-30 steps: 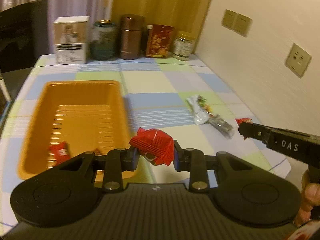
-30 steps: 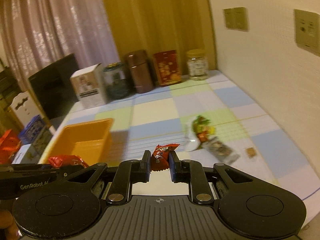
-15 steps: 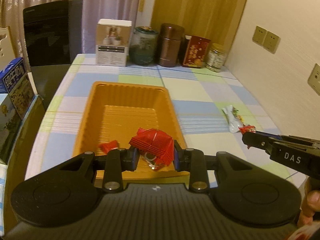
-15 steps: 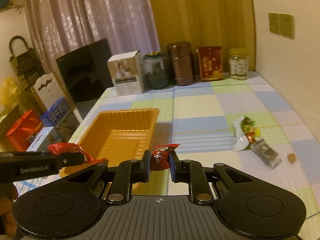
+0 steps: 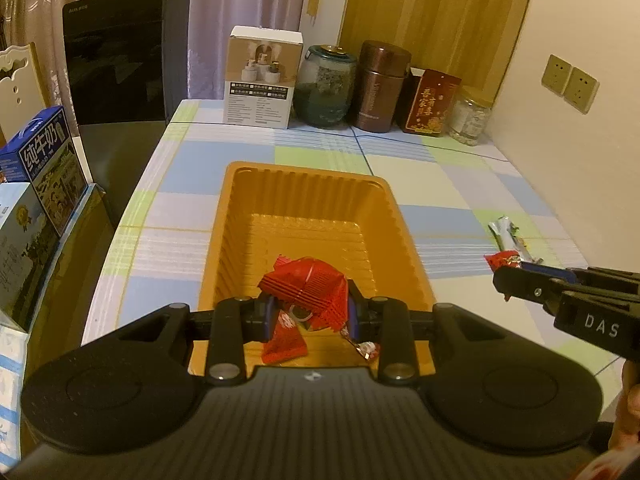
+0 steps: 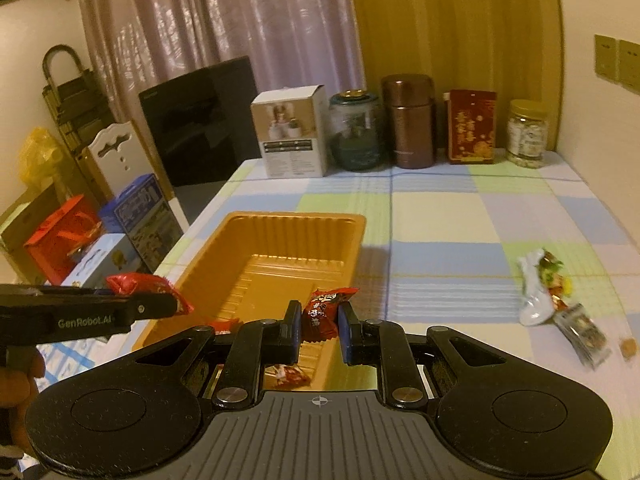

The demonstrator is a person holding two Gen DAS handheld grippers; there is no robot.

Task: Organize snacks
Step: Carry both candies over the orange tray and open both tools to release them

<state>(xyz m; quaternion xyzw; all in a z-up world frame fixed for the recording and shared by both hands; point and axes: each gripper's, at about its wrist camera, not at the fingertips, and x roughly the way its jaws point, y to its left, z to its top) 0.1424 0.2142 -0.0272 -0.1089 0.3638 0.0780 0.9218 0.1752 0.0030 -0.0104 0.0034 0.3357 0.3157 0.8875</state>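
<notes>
An orange plastic tray (image 5: 248, 208) lies on the checked tablecloth; it also shows in the right wrist view (image 6: 344, 236). My left gripper (image 5: 312, 312) is shut on a red ridged snack packet (image 5: 308, 284) above the tray's near end. A small red packet (image 5: 284, 346) and a candy (image 5: 366, 348) lie in the tray below it. My right gripper (image 6: 319, 326) is shut on a small red candy packet (image 6: 322, 312) over the tray's near right edge. Loose snack wrappers (image 6: 540, 288) lie on the cloth to the right.
A white box (image 5: 262, 76), a glass jar (image 5: 328, 84), a brown canister (image 5: 380, 86), a red tin (image 5: 432, 102) and a small jar (image 5: 470, 120) line the table's back edge. The wall is on the right. Cartons (image 5: 40, 160) stand left of the table.
Both grippers have moved left with their packets, from over the bare cloth to above the tray's near end. The tray now lies straight ahead of the left gripper.
</notes>
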